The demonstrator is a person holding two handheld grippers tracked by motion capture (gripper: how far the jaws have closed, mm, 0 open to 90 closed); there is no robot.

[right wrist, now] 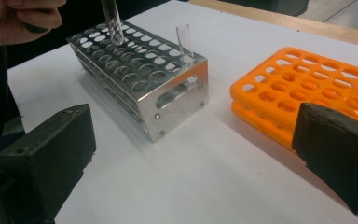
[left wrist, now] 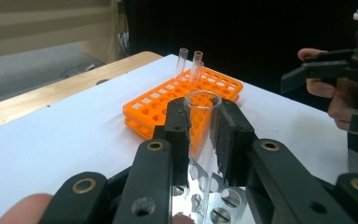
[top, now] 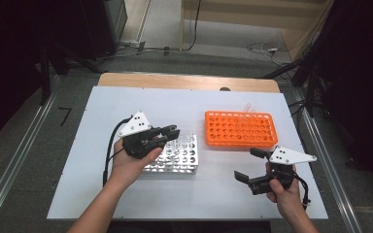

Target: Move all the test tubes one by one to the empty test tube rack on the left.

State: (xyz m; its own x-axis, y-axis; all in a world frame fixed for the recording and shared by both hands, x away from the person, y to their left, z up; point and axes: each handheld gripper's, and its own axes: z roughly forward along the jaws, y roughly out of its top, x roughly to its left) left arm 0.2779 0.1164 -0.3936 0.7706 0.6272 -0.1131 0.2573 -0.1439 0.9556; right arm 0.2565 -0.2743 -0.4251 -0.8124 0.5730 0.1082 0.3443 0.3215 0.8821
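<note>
Left gripper [left wrist: 200, 135] clamped on a clear glass test tube [left wrist: 202, 140]; right gripper [right wrist: 191, 158] spread wide, holding nothing.
Tube raised above the perforated aluminium rack [right wrist: 144, 79]; orange plastic rack [top: 239, 129] just beside, on white tabletop [top: 126, 102]. No legible markings.

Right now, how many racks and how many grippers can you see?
Racks: 2, the orange rack and the metal rack
Grippers: 2, the left gripper, holding a tube, and the right gripper
Total: 4
</note>
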